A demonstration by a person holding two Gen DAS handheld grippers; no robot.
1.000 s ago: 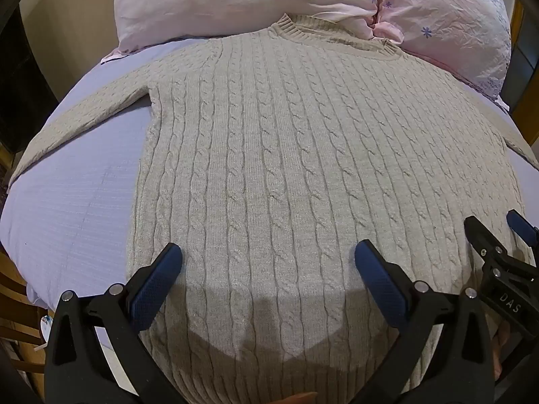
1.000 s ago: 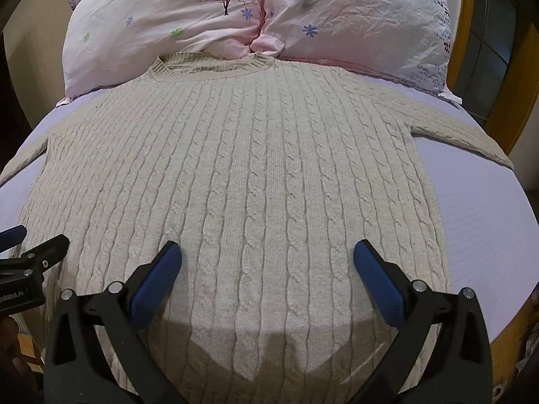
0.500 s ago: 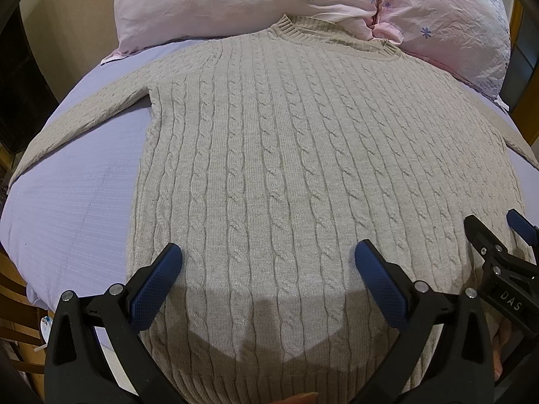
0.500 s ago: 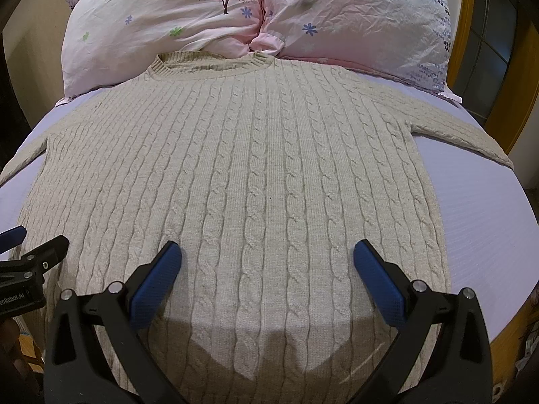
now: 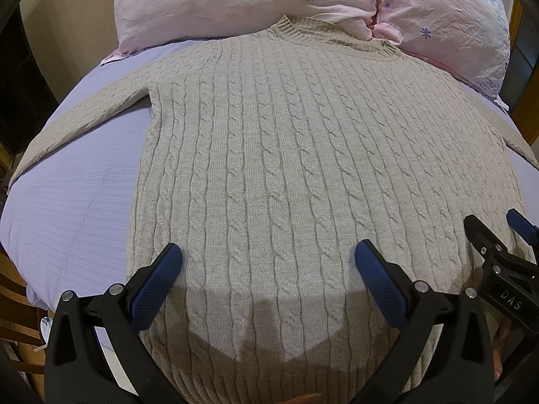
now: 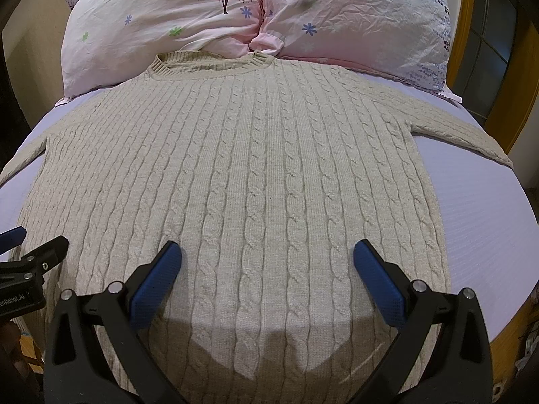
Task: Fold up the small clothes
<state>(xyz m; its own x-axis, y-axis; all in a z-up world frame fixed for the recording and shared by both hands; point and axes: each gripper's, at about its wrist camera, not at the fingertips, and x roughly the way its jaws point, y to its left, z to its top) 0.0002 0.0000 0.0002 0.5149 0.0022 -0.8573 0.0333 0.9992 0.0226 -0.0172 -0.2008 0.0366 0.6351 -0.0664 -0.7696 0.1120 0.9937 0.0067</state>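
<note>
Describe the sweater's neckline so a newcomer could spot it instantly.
Start at the two pink floral pillows at the head of the lavender bed. Just below where they meet lies the far end of the beige cable-knit sweater. The neckline is its curved ribbed collar band, the only part with fine ribbing, not cables, resting against the pillows.

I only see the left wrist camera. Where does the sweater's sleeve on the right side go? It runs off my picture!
Observer: The beige cable-knit sweater has its right sleeve stretched straight out sideways, lying flat on the lavender bed sheet.
Operator: Is the right gripper holding anything? I just see a bit of it.
Observer: No. The right gripper is open, its blue pads wide apart above the sweater's lower part, with nothing between them.
</note>
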